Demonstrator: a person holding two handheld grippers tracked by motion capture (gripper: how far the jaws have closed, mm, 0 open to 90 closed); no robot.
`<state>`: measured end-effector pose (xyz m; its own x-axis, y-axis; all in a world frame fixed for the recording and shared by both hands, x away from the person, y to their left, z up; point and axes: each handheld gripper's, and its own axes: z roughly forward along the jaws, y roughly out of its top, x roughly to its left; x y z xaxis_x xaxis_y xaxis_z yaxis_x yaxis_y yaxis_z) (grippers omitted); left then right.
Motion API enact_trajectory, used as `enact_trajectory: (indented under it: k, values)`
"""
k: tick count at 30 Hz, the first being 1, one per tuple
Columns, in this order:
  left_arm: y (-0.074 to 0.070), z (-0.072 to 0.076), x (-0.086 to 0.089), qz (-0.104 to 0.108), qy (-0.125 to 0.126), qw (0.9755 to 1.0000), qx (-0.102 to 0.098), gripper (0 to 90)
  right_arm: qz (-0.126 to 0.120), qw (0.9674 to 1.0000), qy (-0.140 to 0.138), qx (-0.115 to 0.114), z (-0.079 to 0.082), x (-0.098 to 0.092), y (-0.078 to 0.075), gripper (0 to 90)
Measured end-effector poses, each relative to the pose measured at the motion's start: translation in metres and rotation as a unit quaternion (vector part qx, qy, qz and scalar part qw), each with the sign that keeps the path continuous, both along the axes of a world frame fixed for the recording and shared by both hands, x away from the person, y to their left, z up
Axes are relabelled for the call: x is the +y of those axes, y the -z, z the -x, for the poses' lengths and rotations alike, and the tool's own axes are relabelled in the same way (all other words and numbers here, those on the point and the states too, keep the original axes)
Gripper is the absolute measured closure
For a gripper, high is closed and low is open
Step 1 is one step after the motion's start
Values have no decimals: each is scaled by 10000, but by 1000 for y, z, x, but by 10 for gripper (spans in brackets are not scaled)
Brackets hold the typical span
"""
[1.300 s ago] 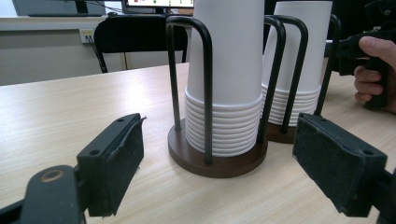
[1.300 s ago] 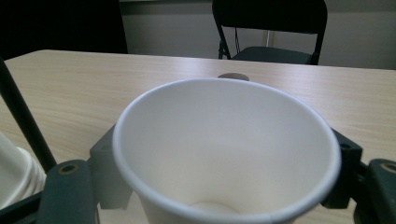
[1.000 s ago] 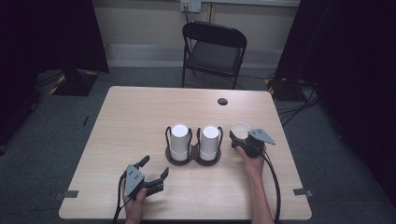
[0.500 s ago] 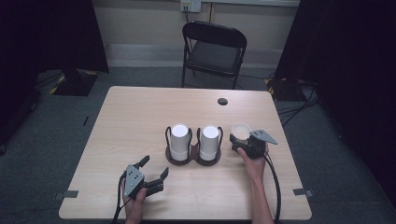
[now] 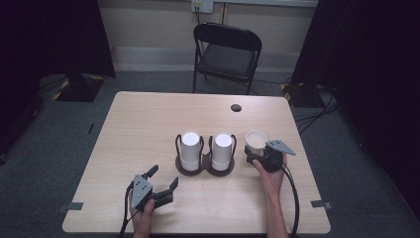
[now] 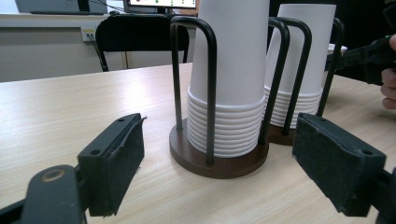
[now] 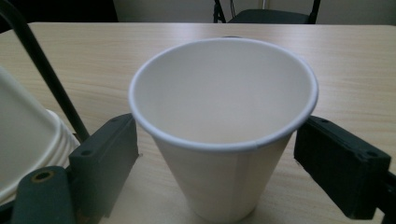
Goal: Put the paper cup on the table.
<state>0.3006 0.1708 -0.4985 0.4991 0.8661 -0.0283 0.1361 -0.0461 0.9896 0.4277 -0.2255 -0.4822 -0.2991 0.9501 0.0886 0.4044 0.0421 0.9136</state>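
Cup: my right claw has just been opening; the paper cup stands upright on the desk between its pads, a gap on each side
Left claw: released, near the holder
Holder: two upside-down cup stacks inside its wire loops

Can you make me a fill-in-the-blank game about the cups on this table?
1. The single paper cup stands upright between the jaws of the ___ gripper.
2. The stacked cups sit upside down in ___ wire holders.
3. Behind the table stands a black folding ___.
4. The left gripper holds ___.

Missing words: right; two; chair; nothing
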Motion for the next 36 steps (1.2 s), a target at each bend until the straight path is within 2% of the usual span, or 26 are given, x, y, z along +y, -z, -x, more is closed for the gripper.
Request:
enact_trajectory:
  k: [4, 6, 9, 10, 12, 16, 25, 31, 36]
  values:
    - [0, 0, 0, -12, -30, 10000, 5, 167, 22, 10000, 67, -40, 6, 1, -4, 135]
    - [0, -1, -1, -9, -49, 10000, 23, 167, -73, 9998, 127, -138, 11, -1, -5, 135]
    - [0, -1, -1, -56, -96, 9999, 61, 167, -93, 9996, 267, -98, 17, -4, -5, 137]
    - [-1, -1, -1, -42, -124, 9999, 78, 167, -86, 9995, 273, -100, 18, -4, -5, 139]
    - [0, -2, 0, 52, -201, 9997, 126, 166, -151, 9993, 217, -250, 23, -5, -5, 138]
    - [0, -3, 3, 193, -291, 9992, 176, 160, -231, 9990, 273, -249, 32, -5, -3, 139]
    - [0, -1, -1, 16, -434, 9990, 98, 156, -140, 9982, 272, -509, 59, 1, -4, 142]
    - [0, 1, -2, -5, -561, 9984, 41, 156, -66, 9972, 176, -721, 77, 9, -7, 146]
    - [-1, 1, -4, -109, -582, 9982, 60, 157, -19, 9961, 88, -882, 90, 17, -7, 146]
